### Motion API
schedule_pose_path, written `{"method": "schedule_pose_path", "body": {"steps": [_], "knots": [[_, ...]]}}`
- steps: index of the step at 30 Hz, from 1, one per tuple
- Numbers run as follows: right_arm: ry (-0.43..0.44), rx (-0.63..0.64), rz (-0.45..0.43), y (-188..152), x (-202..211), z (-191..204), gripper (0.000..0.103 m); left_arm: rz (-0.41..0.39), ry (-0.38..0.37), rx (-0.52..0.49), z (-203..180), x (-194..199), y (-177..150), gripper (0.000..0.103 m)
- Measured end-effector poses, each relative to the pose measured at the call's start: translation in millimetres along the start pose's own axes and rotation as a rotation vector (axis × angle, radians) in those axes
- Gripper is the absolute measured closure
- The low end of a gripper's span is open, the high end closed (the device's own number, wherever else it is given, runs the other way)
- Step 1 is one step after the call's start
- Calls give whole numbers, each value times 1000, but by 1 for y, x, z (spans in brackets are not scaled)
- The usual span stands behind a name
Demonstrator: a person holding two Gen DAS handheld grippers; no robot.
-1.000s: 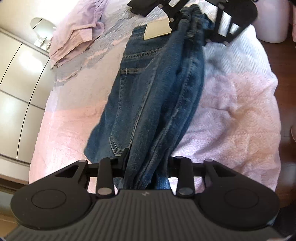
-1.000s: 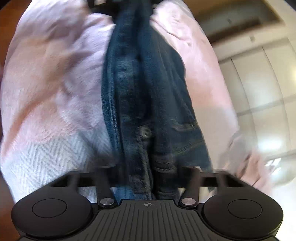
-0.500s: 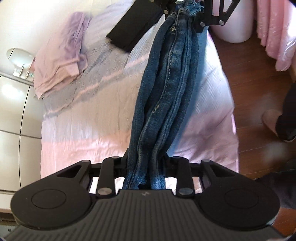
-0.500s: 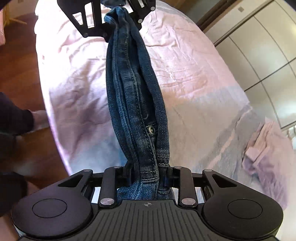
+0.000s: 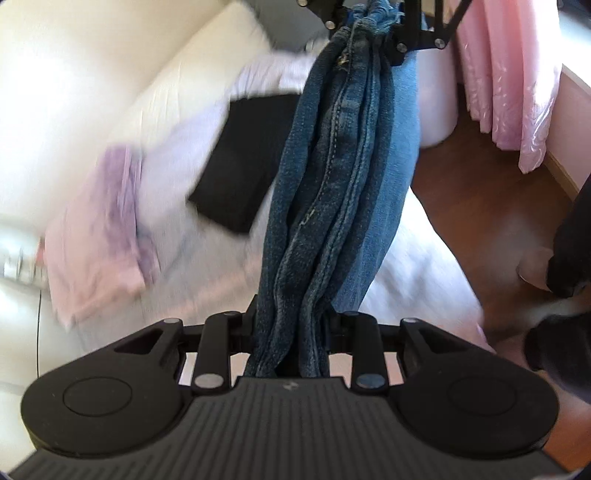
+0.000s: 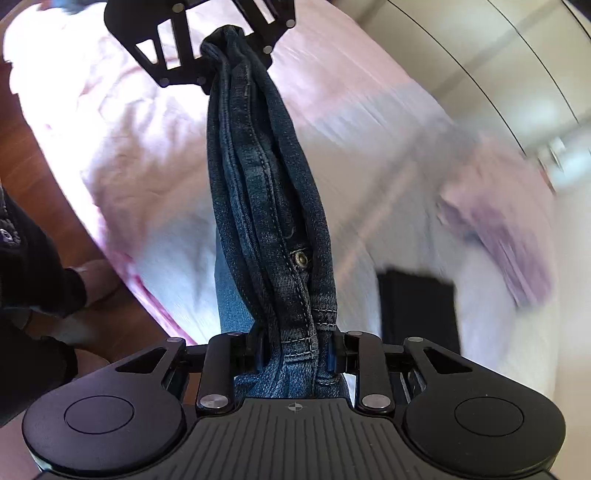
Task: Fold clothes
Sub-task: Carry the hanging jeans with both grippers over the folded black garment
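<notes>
A pair of blue jeans [image 5: 332, 192] hangs bunched and stretched between my two grippers, lifted off the bed. My left gripper [image 5: 291, 328] is shut on one end of the jeans; the same gripper appears at the top of the right wrist view [image 6: 221, 44]. My right gripper [image 6: 297, 343] is shut on the waistband end, near the metal button [image 6: 300, 258]; it also shows at the top of the left wrist view [image 5: 373, 22]. A paler leg of the jeans [image 5: 388, 177] hangs down behind the bundle.
Below lies a bed with a pink and white cover [image 6: 140, 155]. A folded black garment [image 5: 240, 162] and a folded pale purple garment [image 5: 107, 229] rest on it. Wooden floor [image 5: 480, 206], pink curtains [image 5: 517, 81] and a person's dark-clad leg [image 6: 33, 266] flank the bed.
Both grippers have risen with the jeans, which now hang clear of the bed instead of lying partly on it. More of the room and floor has come into view.
</notes>
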State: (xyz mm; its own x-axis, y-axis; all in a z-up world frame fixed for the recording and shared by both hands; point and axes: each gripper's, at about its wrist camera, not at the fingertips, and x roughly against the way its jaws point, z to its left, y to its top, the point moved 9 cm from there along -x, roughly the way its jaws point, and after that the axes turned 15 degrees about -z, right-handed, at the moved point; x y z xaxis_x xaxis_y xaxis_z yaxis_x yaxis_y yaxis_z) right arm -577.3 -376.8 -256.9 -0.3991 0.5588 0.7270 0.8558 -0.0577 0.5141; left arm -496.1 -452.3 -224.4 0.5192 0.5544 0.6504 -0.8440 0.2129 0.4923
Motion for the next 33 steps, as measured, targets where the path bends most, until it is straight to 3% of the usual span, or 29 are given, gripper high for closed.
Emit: {"method": "schedule_pose_path", "body": {"steps": [5,9,14,20,22,24,27,28,30,33], "knots": [[-146,-92,88,-17,18,-40,75,-127,-28,-129,46,-45,32,77],[-233,-140,122,-40,24,-89,75,-183,-14,-195,89,-91,63,76],[-285,-129,120,-81,2,-176,75,-175,44,-242,154,-177,93,76],[-383,-28,74,-147,-53,-284,74,-157,196,-272,214,-287,99,76],[-442,32,52,-169,-77,-306,74,-144,226,-272,207,-327,83,76],[-469,62,35,-195,-111,-306,72,-99,194,-259,174,-371,54,76],[-378,47,50,-242,-174,-267,69,-13,82,-291,107,-426,3,73],[-330,39,57,-256,-194,-251,67,-2,68,-306,90,-436,-9,73],[-291,52,60,-271,-215,-225,59,-34,112,-294,83,-437,-16,73],[-354,79,30,-275,-211,-216,54,-77,125,-262,86,-429,-18,72]]}}
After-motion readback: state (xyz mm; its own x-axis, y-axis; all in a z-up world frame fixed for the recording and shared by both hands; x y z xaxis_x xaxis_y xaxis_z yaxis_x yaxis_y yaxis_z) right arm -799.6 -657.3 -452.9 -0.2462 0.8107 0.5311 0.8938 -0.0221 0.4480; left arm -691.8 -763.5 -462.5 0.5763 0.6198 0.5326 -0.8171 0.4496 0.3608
